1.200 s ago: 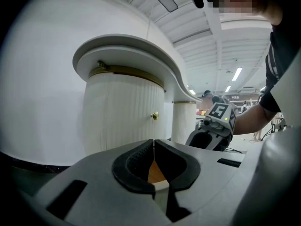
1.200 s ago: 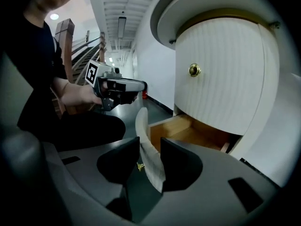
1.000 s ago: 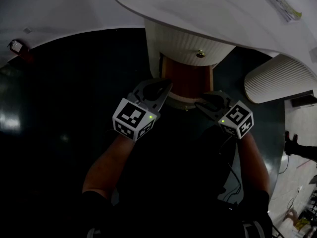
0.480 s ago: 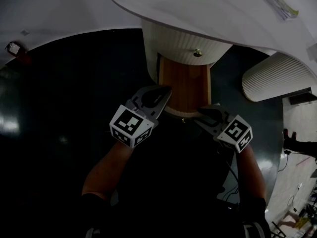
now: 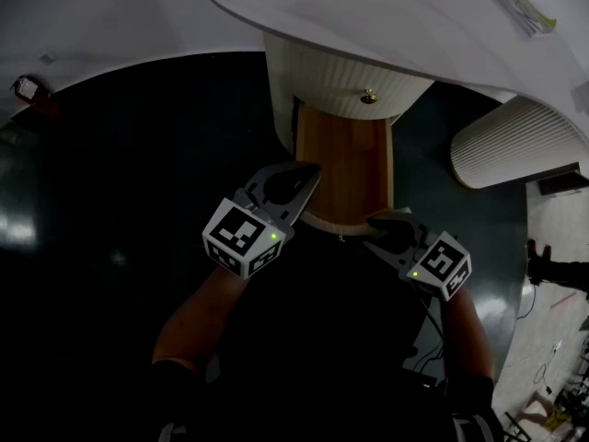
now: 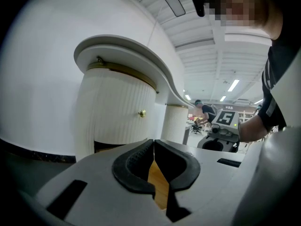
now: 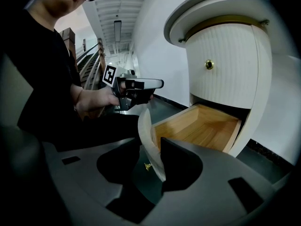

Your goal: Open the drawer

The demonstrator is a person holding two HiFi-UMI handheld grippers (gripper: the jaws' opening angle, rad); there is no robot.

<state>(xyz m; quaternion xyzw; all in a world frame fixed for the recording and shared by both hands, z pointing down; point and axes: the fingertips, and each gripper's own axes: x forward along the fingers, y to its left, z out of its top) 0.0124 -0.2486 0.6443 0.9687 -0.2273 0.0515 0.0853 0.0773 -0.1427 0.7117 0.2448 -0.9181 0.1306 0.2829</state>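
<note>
The right gripper [image 7: 153, 155] is closing its jaws on the drawer front [image 7: 146, 131], with the curved white panel standing edge-on between the two pads and nothing else in the grip. Taking the top edge of the panel rather than the small brass knob [image 7: 147, 166], which is sitting just below and between the jaws on the panel's outer face, is probably giving a broader, steadier purchase for a straight pull. Beyond the right jaw, the drawer [image 7: 202, 126] is standing well out of the ribbed white cabinet [image 7: 230, 74], showing its bare wooden floor and side walls. It is running away from the gripper toward the dark slot under the cabinet's upper section, where an upper knob [image 7: 209, 64] is showing high ahead of the jaws. Judging by how much wood is exposed, the opening is looking largely done, though whether the drawer is at its stop is not something these views are telling. The left gripper [image 6: 154, 150] is carrying nothing: its jaws are meeting at the tips, and only a sliver of the drawer's wood is showing through the gap behind them. It is hovering just beside the drawer's near left corner, apart from the panel as far as the head view is showing, seemingly standing by while the other side is doing the pulling. The drawer front is lying to its right, and the cabinet is rising ahead of and above its closed tips.
</note>
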